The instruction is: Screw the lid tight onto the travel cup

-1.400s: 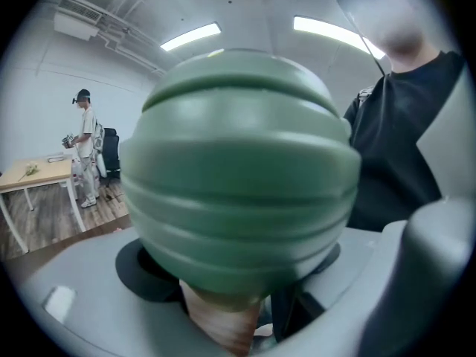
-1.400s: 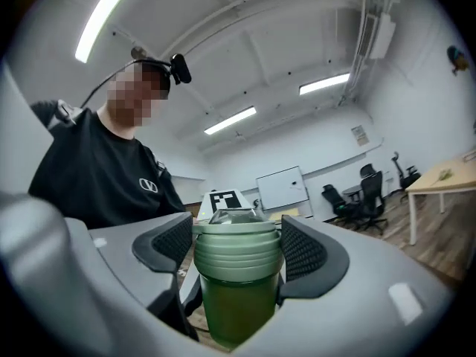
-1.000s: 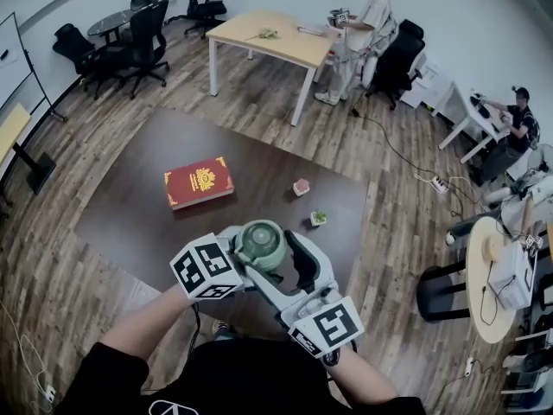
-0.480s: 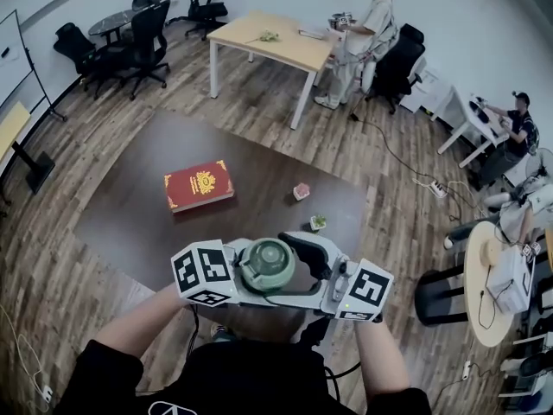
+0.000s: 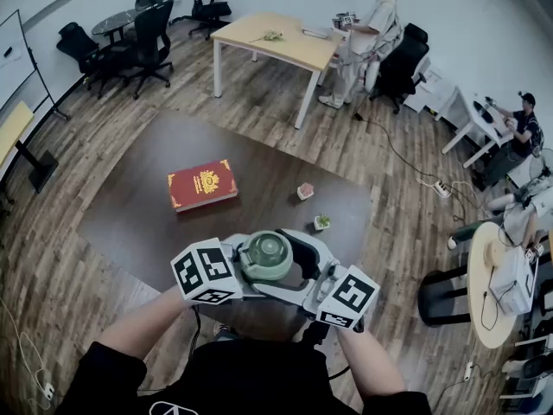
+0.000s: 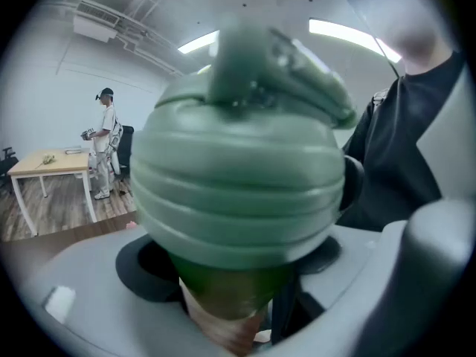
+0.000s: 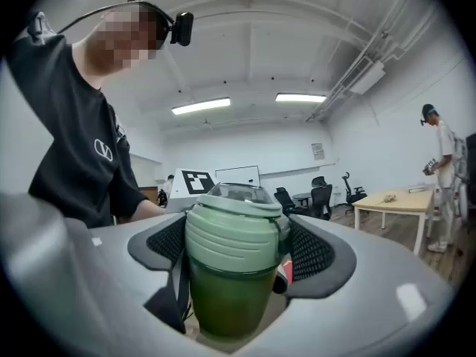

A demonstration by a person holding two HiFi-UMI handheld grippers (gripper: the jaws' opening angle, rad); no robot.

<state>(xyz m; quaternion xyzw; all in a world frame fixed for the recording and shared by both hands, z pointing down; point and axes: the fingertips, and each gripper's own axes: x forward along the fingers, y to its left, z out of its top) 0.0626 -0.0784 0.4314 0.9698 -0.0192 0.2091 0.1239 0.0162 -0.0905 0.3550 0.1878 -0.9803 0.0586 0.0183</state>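
Right gripper swung round; jaws just opening around the lid

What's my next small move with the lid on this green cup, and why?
Probably close the right gripper onto the lid and twist it tighter: its fingers have just been opening and sit around the lid, seemingly not pressing it, while the left gripper clamps the travel cup.
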